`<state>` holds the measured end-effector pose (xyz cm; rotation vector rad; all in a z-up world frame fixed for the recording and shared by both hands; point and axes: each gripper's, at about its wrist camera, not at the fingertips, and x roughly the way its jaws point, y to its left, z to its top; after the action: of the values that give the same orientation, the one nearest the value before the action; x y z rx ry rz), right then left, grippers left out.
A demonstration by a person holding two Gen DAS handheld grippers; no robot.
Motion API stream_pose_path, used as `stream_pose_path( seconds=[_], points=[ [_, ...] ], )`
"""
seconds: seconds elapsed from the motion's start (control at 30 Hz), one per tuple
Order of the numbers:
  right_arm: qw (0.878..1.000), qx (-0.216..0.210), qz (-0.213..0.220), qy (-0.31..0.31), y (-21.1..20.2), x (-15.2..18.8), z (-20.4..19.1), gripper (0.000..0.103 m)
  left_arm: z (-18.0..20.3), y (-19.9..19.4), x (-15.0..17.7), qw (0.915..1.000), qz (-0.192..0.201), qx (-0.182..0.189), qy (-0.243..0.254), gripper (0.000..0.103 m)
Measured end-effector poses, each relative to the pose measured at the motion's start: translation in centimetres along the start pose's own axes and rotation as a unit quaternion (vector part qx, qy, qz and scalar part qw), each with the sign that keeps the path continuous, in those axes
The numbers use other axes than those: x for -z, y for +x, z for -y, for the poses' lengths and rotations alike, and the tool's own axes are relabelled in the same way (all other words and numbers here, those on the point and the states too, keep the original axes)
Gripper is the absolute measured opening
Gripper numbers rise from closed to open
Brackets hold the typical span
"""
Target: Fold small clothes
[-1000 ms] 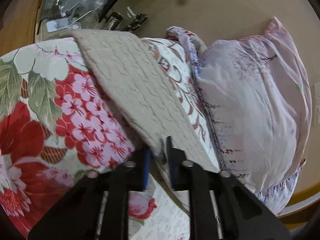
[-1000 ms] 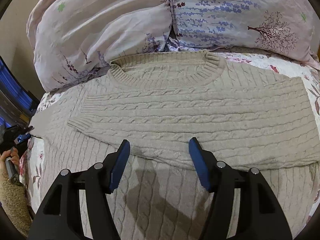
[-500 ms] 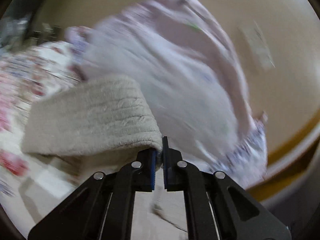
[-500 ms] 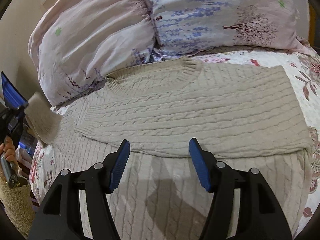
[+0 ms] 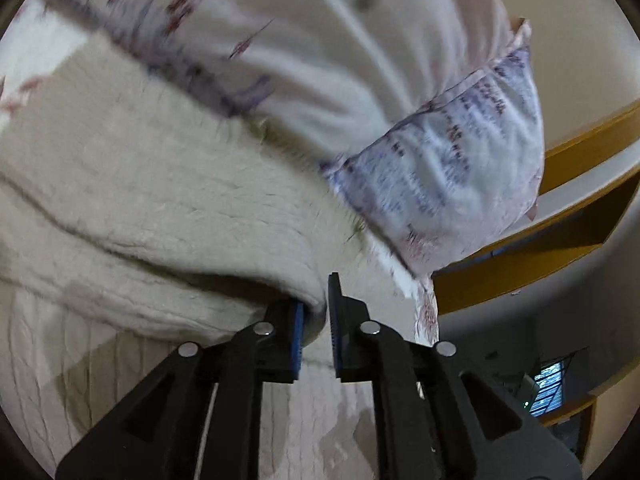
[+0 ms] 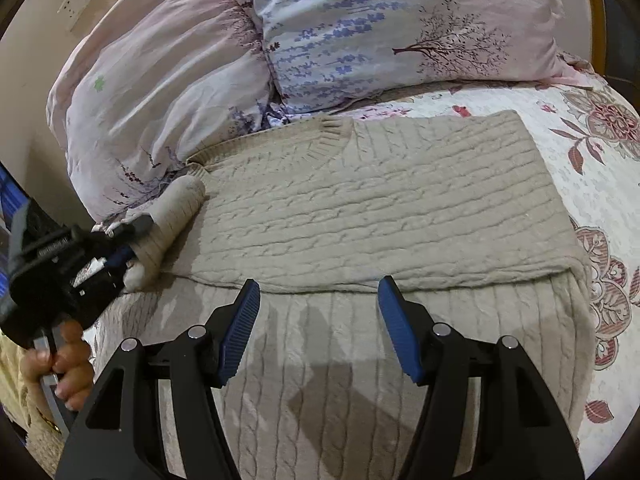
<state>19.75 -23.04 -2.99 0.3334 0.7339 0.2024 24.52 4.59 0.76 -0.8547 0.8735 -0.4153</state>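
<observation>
Holding the sleeve (image 6: 172,220) on the far left, the left gripper (image 5: 316,320) has its blue pads pinched on the knit edge, so that side is the one in play. The sleeve's long axis runs up and away from the pads toward the collar (image 6: 320,136), right beside the pink pillow (image 6: 160,92). The cable-knit sweater (image 6: 380,208) lies flat across the floral bedspread (image 6: 600,128), and its body stretches off to the right of the held sleeve, so I'd guess the next move carries the sleeve rightward over the chest. The other sleeve looks already folded across. Further right, the right gripper (image 6: 318,320) hovers over the lower half with jaws spread wide, holding nothing, well apart from the sleeve.
</observation>
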Motion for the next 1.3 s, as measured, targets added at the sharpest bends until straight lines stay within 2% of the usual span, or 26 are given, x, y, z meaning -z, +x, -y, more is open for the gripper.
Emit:
stream_pose_path(
  seconds=[0.07,0.13,0.17,0.3,0.5,0.53,0.57,0.63,0.77,0.83,0.9,0.93,1.0,1.07,1.1,1.17,1.27,1.3],
  points=[
    [1.0,-0.002,-0.001,0.003,0.1,0.0,0.1,0.063,-0.7,-0.6,-0.1,0.9999,0.001,-0.001,-0.017,0.029],
    [1.0,-0.007,-0.002,0.005,0.1,0.0,0.0,0.063,-1.9,-1.9,-0.3,0.9991,0.015,-0.006,-0.039,0.037],
    [1.0,-0.01,-0.001,0.004,0.1,0.0,-0.2,0.063,-2.1,-2.1,-0.7,0.9985,0.022,-0.007,-0.049,0.038],
    [1.0,-0.017,0.001,-0.007,0.2,0.0,-0.9,0.063,-4.7,-4.0,-2.2,0.9934,0.047,-0.018,-0.103,0.038],
    [1.0,-0.018,0.001,-0.004,0.2,0.3,-0.5,0.063,-7.4,-4.7,-3.2,0.9813,0.063,-0.02,-0.181,0.034],
    [1.0,-0.016,0.002,-0.001,0.1,0.4,-0.2,0.063,-7.5,-4.8,-3.3,0.9792,0.071,-0.023,-0.189,0.029],
    [1.0,-0.015,0.004,0.001,-0.1,0.5,0.0,0.063,-7.4,-4.8,-3.4,0.9783,0.077,-0.025,-0.191,0.019],
    [1.0,-0.012,0.011,0.006,-0.5,0.7,0.6,0.063,-6.2,-4.8,-3.8,0.9809,0.09,-0.027,-0.17,0.011],
    [0.999,-0.008,0.027,0.02,-1.5,0.9,1.8,0.063,-1.3,-3.6,-4.1,0.992,0.095,-0.011,-0.082,0.008],
    [0.999,-0.005,0.033,0.031,-1.8,1.2,2.6,0.063,2.0,-1.9,-3.4,0.9963,0.082,0.002,-0.025,0.008],
    [0.998,0.001,0.037,0.044,-2.1,1.5,3.5,0.063,5.0,0.5,-2.4,0.9981,0.045,0.02,0.037,0.008],
    [0.998,0.004,0.038,0.049,-2.1,1.6,3.9,0.063,6.5,1.9,-1.7,0.997,0.013,0.03,0.069,0.01],
    [0.997,0.012,0.039,0.06,-2.1,1.9,4.6,0.063,8.9,4.7,0.3,0.9878,-0.065,0.047,0.133,0.022],
    [0.996,0.018,0.038,0.074,-2.1,2.1,5.5,0.063,10.1,5.7,1.9,0.978,-0.102,0.055,0.174,0.045],
    [0.996,0.019,0.038,0.08,-2.2,2.2,5.8,0.063,10.5,5.5,2.5,0.9736,-0.106,0.056,0.194,0.049],
    [0.995,0.017,0.042,0.088,-2.4,2.2,6.2,0.063,9.9,4.2,2.3,0.9739,-0.096,0.049,0.2,0.062],
    [0.994,0.006,0.051,0.093,-3.0,1.6,6.6,0.063,8.0,2.0,1.0,0.9789,-0.075,0.028,0.188,0.064],
    [0.994,0.001,0.052,0.094,-3.1,1.3,6.6,0.063,6.6,0.6,0.3,0.9813,-0.06,0.007,0.183,0.064]
  ],
)
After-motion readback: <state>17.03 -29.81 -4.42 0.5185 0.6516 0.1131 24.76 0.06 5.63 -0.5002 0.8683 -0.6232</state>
